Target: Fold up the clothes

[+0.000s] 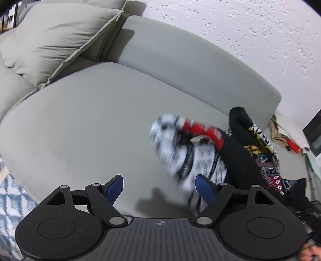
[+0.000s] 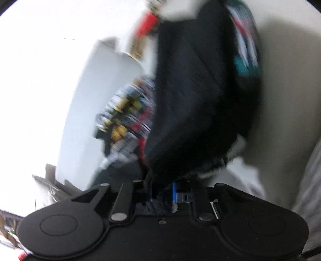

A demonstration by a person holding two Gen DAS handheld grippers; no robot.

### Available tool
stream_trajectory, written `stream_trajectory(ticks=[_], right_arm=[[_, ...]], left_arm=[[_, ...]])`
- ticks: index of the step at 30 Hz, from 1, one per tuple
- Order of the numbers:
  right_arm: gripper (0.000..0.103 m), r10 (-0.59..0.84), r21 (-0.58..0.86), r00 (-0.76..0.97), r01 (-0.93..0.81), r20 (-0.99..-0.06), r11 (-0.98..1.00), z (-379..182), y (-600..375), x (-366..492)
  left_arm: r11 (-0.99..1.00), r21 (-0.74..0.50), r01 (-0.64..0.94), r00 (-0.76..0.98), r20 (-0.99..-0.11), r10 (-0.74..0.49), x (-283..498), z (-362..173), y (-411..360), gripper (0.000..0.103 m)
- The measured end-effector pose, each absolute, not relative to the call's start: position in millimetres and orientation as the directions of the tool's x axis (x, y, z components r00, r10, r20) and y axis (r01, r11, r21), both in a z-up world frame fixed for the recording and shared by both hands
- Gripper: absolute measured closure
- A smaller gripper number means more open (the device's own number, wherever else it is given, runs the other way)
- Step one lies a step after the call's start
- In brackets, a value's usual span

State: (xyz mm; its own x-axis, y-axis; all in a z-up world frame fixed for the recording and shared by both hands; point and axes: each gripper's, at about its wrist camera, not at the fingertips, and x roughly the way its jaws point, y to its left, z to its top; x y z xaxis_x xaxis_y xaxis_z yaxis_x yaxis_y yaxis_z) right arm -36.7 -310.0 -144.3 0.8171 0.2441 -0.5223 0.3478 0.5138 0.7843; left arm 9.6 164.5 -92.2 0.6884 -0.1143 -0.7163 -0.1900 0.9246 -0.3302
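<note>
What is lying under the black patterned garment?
The grey sofa seat lies under the garment, as far as its edges show. Anything directly beneath the cloth is covered and cannot be seen.

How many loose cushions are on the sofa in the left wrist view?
2. One large grey cushion leans at the sofa's upper left corner; a second cushion shows only as an edge behind it at the top. More may lie out of view.

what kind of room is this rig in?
Probably a home living room: a grey sofa with a loose back cushion, a white textured wall behind it, and a patterned rug at lower left. A patterned garment lies on the seat.
</note>
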Motion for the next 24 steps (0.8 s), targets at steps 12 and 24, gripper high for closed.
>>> stream_trajectory(ticks=[12,24], right_arm=[[0.085,0.281,0.761,0.779,0.35,-0.561,0.547,-122,-353,-54],[0.082,0.301,0.736,0.75,0.344,-0.589,0.583,-138,-347,-42]], left_arm=[[0.977,-0.173,-0.125,0.586,-0.808,-0.068,3,-126,131,0.02],[0.979,-0.184,-0.088,0.515,-0.849,-0.113,32,-173,125,0.055]])
